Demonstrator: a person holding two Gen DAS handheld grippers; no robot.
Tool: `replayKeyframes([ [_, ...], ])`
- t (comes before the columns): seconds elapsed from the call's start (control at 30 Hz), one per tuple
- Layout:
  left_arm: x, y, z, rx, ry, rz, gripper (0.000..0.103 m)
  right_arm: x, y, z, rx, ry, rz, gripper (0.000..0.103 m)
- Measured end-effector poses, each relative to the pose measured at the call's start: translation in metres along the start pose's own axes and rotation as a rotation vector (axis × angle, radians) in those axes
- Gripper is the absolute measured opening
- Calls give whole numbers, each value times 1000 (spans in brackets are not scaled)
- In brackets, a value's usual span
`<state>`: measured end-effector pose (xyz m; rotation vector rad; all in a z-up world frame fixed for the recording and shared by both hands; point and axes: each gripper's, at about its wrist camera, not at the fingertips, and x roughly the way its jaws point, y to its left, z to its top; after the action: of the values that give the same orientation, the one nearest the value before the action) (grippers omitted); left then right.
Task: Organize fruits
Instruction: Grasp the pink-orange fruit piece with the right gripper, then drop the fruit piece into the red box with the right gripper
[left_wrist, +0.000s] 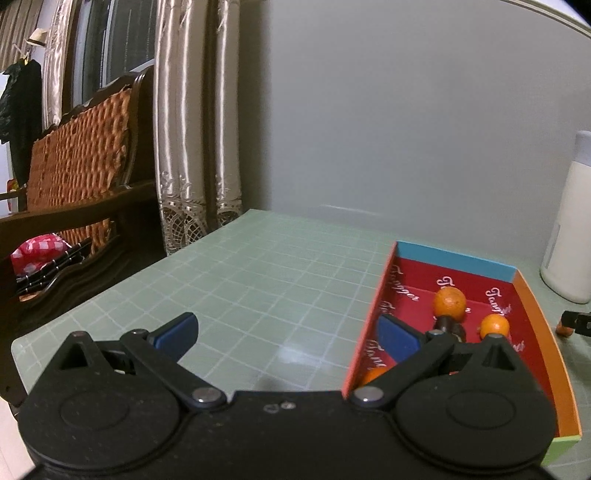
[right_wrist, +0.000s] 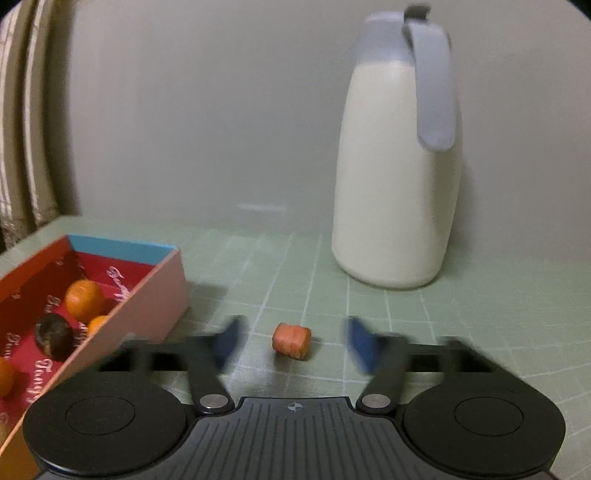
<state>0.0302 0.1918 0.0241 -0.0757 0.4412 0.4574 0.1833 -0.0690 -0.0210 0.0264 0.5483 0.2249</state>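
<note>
The right claw (right_wrist: 291, 345) is spread, its blue pads either side of a small orange-red piece of fruit (right_wrist: 291, 340) lying on the green gridded worktop (right_wrist: 443, 332); neither pad touches it, so nothing is pinched yet, and the pads are blurred; the straddle looks set up for a pinch across the piece's short sides; the piece sits just beside the open box (right_wrist: 151, 295), outside its pinkish wall, which is presumably why it is the one being fetched; inside the box lie orange round fruits (right_wrist: 83, 299) and a dark one (right_wrist: 53, 334), so it serves as the collecting place; the left claw (left_wrist: 286, 338) is spread and empty, one pad over the box's near wall, the other over bare worktop; a white jug (right_wrist: 395, 177) stands behind, well apart
</note>
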Motion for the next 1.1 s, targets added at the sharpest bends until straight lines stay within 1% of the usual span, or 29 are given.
replayKeyframes([
  [0.2,2,9,0,-9,3,13,97,19,-6,5,26,41,8,51],
  [0.3,4,11,0,-12,7,15,97,28,-5,7,26,85,-4,51],
  [0.37,4,10,0,-9,8,13,97,32,-5,8,29,106,12,50],
  [0.4,4,9,0,-6,6,13,97,32,-5,7,26,103,29,24],
  [0.43,3,8,0,-3,5,11,97,32,-5,8,23,102,35,23],
  [0.6,2,6,1,-1,0,2,97,23,-2,4,21,94,44,23],
  [0.7,0,2,-1,11,3,-10,97,8,1,3,9,72,63,23],
  [0.83,-8,-4,-3,27,-1,-30,97,-23,6,2,-10,31,91,23],
  [0.97,-24,-12,-4,36,-28,-46,97,-61,14,-1,-23,-17,150,23],
  [1.1,-47,-14,-9,27,-60,-49,97,-95,35,-4,-57,-60,216,23],
])
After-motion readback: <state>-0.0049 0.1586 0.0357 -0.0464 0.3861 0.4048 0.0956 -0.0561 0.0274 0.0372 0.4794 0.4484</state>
